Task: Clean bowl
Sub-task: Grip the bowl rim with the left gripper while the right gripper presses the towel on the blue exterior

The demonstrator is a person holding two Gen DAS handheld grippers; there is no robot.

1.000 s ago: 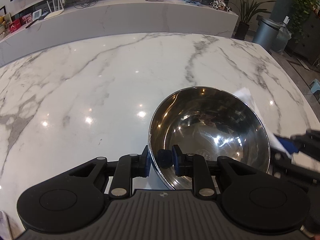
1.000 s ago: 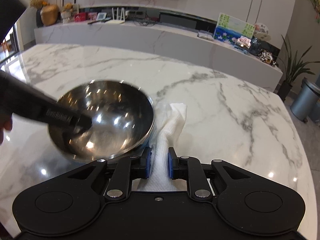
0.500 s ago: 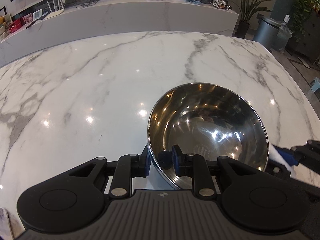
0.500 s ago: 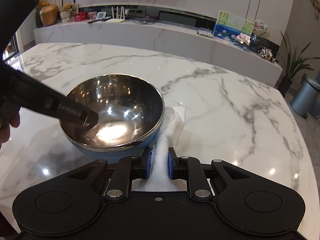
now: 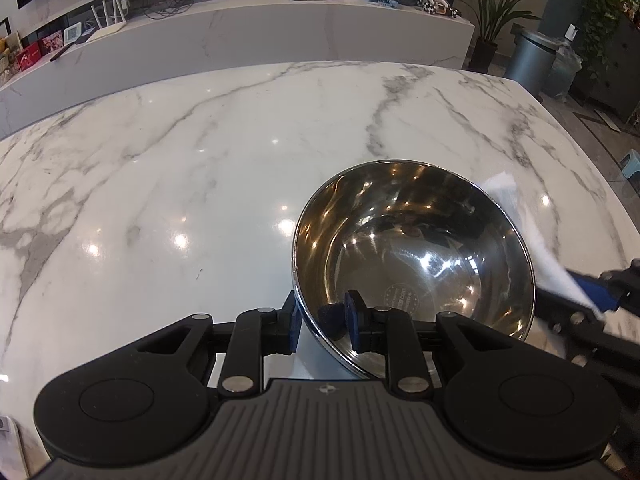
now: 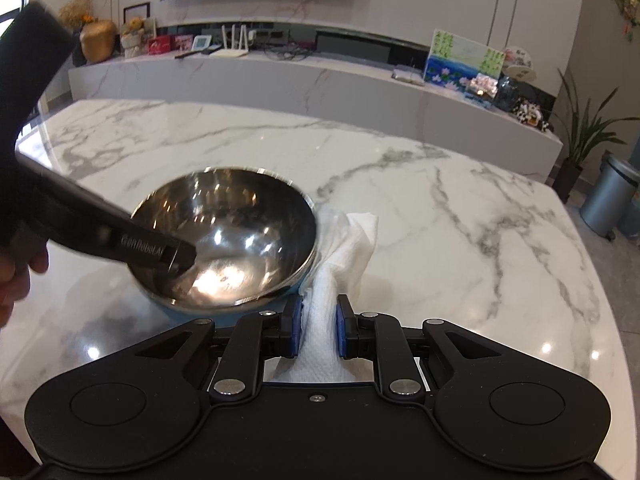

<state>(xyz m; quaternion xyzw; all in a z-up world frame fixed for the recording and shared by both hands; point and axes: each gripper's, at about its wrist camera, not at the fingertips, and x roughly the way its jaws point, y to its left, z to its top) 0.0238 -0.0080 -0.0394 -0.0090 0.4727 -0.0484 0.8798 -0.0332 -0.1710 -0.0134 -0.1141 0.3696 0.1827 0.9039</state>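
**Bowl pinched at the rim, paper towel gripped beside it**

We see the steel bowl (image 5: 412, 248) on the white marble table (image 5: 180, 168), tipped up on one side. The left gripper (image 5: 322, 318) clamps its near rim — one blue pad outside the wall, the other inside the polished basin, the jaws narrow around the thin metal. From the right wrist view the same gripper reaches in from the left, its tip down inside the bowl, with part of a hand (image 6: 18, 276) behind it.

The right gripper (image 6: 318, 330) is closed tight on a white paper towel (image 6: 344, 248), the sheet bunched between its blue pads and fanning out forward. The towel lies just beside the bowl's right side — touching the outer wall, as far as we can tell — with its loose end on the marble. The bowl's underside shows blue below the steel rim.
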